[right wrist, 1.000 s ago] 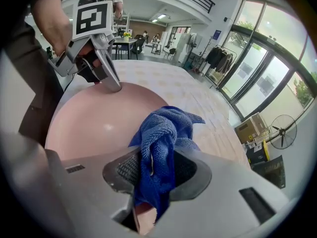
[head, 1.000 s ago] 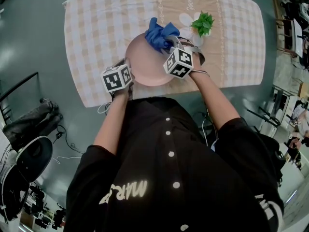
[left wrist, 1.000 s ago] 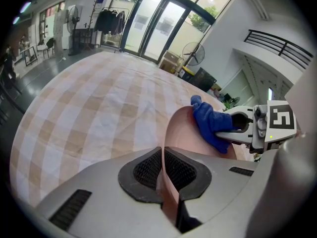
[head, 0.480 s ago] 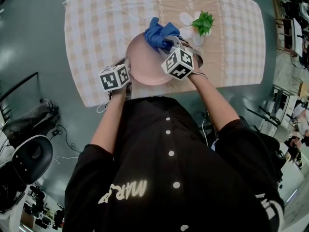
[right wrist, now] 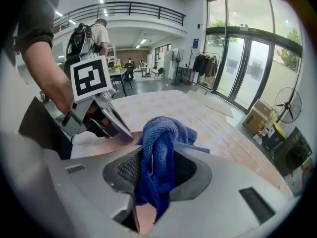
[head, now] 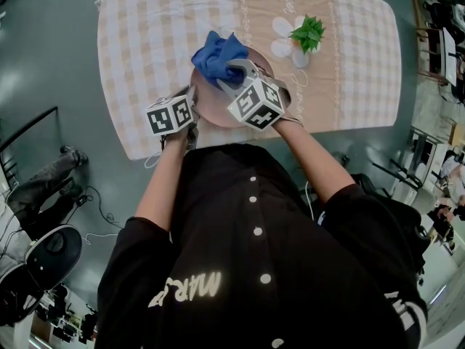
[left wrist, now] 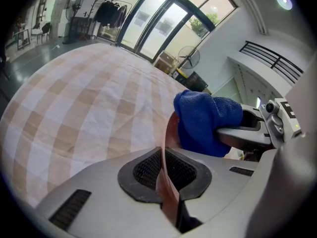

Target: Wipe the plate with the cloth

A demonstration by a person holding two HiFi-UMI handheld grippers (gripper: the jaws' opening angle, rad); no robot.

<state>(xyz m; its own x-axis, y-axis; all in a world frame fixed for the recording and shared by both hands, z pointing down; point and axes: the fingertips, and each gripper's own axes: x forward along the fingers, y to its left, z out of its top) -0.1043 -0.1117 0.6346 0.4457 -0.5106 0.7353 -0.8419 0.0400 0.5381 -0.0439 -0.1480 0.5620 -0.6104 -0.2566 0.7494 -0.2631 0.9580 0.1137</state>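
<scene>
Table, seen from my head camera
I see the table (head: pixel 125 151) draped in a beige-and-white checked tablecloth (head: pixel 145 53), with a small potted plant (head: pixel 306 36) standing upright toward its far right.

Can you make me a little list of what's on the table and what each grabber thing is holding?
table cover: checked tablecloth
plate: pink, held by its near rim
cloth: blue, bunched up, against the plate
left gripper: shut on the plate's rim
right gripper: shut on the cloth
also there: small green plant, beyond the plate
</scene>
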